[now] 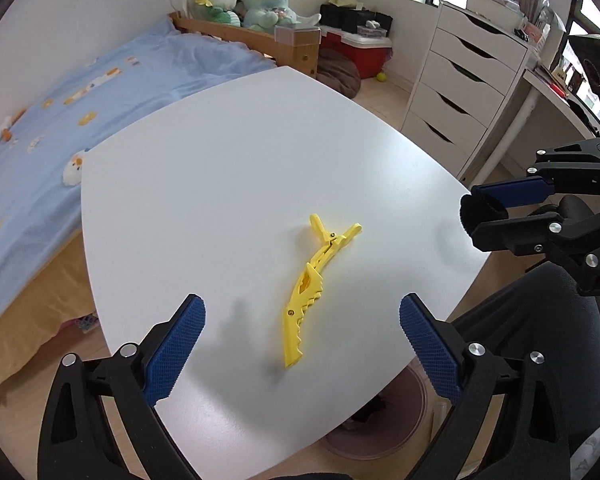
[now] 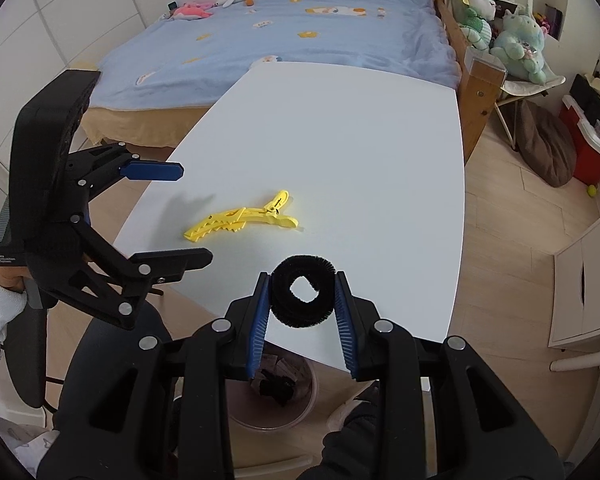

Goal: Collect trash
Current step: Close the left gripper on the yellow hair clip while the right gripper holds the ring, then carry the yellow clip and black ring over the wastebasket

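On white table [image 1: 228,184], near its front edge, yellow hair clip [image 1: 313,286] lies flat, long axis running from toothed tip near left gripper [image 1: 302,334] up to forked handle end pointing away toward the dresser [image 1: 466,80] side. Left gripper spread wide, holding nothing, hovering beside clip. Right gripper [image 2: 303,294] clamped on black fuzzy ring [image 2: 302,292] at table edge. Right wrist view alone shows ring's open centre and bin [image 2: 278,390] with dark scraps under the table; left wrist view shows ring only edge-on [image 1: 482,214]
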{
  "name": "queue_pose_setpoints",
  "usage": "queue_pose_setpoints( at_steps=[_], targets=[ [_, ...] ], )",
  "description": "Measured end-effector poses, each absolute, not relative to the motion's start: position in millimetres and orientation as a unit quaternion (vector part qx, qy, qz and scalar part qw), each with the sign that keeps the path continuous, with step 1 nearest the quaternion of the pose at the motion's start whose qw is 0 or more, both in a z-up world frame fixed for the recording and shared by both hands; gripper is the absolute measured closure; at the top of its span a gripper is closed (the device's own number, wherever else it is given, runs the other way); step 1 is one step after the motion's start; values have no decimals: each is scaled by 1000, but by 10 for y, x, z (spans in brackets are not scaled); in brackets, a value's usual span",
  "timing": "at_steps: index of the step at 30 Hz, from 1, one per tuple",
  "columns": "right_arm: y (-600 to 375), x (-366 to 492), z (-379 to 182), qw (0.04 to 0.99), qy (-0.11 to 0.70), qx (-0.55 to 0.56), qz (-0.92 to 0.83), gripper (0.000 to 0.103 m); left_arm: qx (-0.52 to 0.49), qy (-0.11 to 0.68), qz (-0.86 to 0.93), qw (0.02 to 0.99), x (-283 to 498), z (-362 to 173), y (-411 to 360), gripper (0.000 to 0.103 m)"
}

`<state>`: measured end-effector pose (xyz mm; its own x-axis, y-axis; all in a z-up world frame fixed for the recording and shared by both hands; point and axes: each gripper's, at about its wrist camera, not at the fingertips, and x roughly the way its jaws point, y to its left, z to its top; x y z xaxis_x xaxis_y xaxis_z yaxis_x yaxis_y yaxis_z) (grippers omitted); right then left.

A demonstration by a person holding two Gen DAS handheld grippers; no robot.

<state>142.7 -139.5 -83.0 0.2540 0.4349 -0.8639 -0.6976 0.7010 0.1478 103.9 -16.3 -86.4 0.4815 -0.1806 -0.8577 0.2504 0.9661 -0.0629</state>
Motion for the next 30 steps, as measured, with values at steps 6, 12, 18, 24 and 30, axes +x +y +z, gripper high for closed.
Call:
queue_pose_setpoints(
  at_steps=[6,12,18,24,30],
  targets=[
    [-1408,1436,-845,779,493,-130,365,71,25,510,-130,850,1117,-1024,-184,53],
    [-1403,1456,-866,777,494,-129,367,71,24,515,-133,847,1134,-1060,-223,76],
    [-1388,1457,-877,778,492,-128,369,71,24,516,-130,847,1141,-1067,-228,90],
    [-1398,1434,-859,781,487,-127,369,71,16,508,-124,852,1071,-1006,-219,90],
    [-1434,1337,-796,786,478,-124,372,71,9,491,-122,862,884,-841,-203,90]
  ],
)
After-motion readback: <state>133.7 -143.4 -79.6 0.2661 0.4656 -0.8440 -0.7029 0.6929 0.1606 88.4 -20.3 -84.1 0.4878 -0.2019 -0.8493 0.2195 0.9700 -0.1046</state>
